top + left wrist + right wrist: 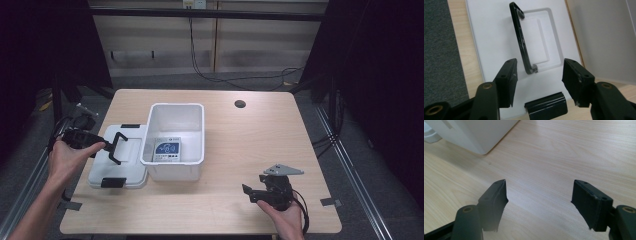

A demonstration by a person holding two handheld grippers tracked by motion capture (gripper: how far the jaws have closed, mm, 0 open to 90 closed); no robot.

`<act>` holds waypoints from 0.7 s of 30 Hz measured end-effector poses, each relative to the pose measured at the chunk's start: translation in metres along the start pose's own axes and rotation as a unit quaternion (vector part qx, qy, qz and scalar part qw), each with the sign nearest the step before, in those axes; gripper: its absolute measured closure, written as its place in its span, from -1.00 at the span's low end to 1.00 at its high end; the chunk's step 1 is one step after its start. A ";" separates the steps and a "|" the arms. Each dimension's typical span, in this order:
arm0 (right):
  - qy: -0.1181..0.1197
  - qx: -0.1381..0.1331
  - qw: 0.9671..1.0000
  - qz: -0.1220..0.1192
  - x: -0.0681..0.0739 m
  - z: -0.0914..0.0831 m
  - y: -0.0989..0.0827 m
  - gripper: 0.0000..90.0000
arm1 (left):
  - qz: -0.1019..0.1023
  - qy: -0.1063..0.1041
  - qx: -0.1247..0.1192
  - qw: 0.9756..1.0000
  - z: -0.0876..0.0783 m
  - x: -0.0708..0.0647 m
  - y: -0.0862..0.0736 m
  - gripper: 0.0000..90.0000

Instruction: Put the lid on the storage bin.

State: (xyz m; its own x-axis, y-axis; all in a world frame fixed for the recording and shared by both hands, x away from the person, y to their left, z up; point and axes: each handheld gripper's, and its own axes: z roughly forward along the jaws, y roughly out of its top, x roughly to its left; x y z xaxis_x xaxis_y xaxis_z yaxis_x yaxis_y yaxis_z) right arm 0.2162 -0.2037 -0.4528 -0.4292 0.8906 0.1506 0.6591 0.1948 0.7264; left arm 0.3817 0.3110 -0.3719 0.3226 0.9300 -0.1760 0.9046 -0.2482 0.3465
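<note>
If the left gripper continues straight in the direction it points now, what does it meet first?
Probably the raised black handle of the white lid: it stands just beyond the open left gripper, roughly between its jaws. Depth is uncertain, so the lid surface could come first.

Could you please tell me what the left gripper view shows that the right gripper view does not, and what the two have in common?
Left gripper view alone: the white lid with its raised black handle, a black latch, and grey floor beside the table. Right gripper view alone: a long stretch of bare table and the bin's rounded lower corner. Shared: the white bin, light wood tabletop, and a pair of open black fingers holding nothing.
</note>
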 end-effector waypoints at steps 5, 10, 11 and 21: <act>0.000 0.003 1.000 0.000 0.000 0.000 0.000 -0.38 | 0.005 0.012 0.011 1.000 0.005 0.004 0.006 -0.01; 0.003 0.004 1.000 0.000 0.000 0.001 0.000 -0.38 | -0.001 0.017 0.027 0.999 0.012 0.008 0.015 0.05; 0.002 0.005 1.000 0.001 0.000 0.001 0.000 -0.38 | 0.002 0.016 0.031 0.999 0.013 0.008 0.017 0.07; 0.002 0.007 1.000 -0.003 0.001 0.001 0.000 -0.38 | -0.022 0.035 0.052 0.998 0.026 0.002 0.028 0.24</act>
State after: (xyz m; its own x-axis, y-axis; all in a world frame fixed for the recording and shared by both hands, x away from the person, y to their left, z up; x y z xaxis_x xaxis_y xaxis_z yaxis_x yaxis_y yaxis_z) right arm 0.2162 -0.2020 -0.4538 -0.4354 0.8877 0.1494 0.6650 0.2053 0.7181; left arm 0.4152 0.2987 -0.3868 0.2658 0.9562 -0.1225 0.9425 -0.2310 0.2415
